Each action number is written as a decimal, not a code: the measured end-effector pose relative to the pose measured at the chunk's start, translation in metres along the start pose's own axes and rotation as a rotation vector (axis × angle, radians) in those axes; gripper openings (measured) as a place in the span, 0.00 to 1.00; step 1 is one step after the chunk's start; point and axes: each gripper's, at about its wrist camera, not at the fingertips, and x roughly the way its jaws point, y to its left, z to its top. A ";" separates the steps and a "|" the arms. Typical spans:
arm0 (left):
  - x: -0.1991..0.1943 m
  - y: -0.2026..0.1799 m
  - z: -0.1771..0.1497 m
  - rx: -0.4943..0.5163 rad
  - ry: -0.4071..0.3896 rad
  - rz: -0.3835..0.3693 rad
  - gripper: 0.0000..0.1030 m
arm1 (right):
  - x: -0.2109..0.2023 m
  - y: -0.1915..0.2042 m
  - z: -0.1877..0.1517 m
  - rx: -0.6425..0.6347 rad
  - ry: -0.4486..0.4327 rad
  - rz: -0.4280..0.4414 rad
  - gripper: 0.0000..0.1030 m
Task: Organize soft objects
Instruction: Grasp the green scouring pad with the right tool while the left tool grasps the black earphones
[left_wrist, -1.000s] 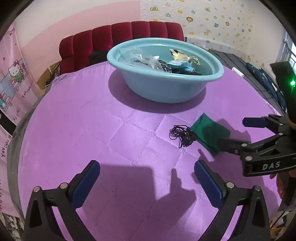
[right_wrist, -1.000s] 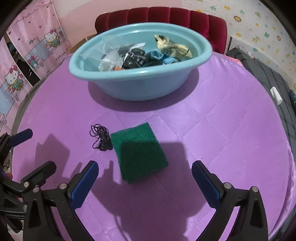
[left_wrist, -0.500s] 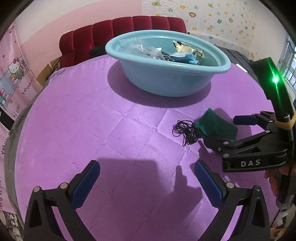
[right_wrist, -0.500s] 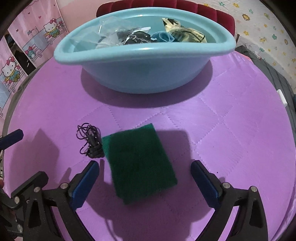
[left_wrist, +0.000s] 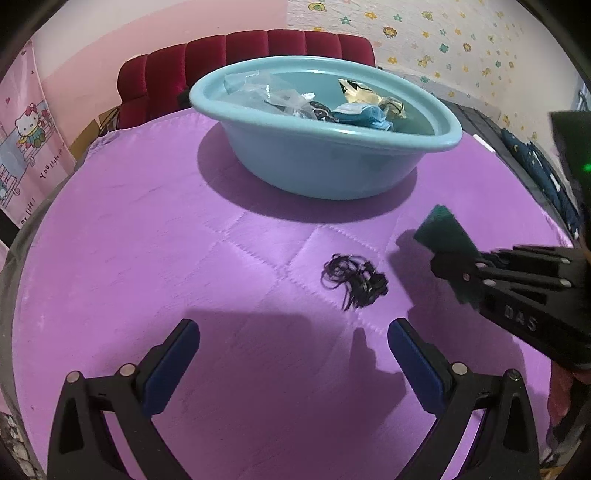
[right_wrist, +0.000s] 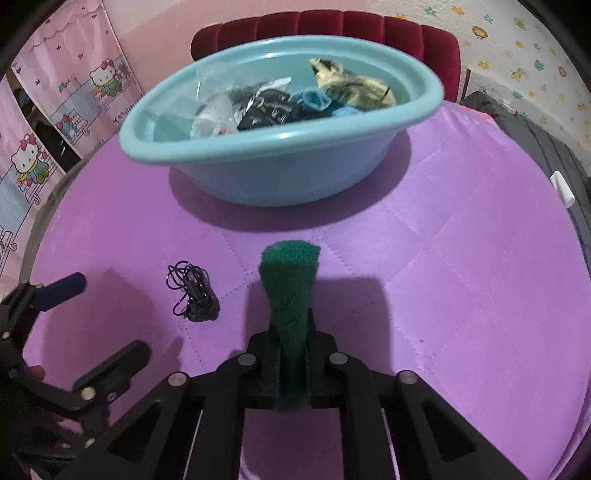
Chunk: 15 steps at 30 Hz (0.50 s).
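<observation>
Right gripper (right_wrist: 291, 373) tight on green scouring pad (right_wrist: 290, 280), off the quilt.

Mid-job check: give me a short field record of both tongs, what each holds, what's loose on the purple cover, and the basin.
right tongs: shut on green scouring pad, pad folded, lifted off the cover
left tongs: open, empty
loose item: black tangle of thin elastic bands on purple quilted cover
light blue plastic basin: on cover, already holds several soft items

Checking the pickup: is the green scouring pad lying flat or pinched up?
Pinched up: the green scouring pad stands folded between the shut right tongs, off the purple cover.
</observation>
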 end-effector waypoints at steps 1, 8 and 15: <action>0.000 -0.002 0.002 -0.010 -0.007 -0.005 1.00 | -0.003 -0.002 0.000 0.003 -0.005 -0.001 0.07; 0.011 -0.017 0.010 -0.020 -0.030 0.009 1.00 | -0.017 -0.018 -0.002 0.026 -0.024 -0.029 0.07; 0.029 -0.026 0.013 -0.038 -0.039 0.034 1.00 | -0.022 -0.037 0.000 0.054 -0.031 -0.035 0.07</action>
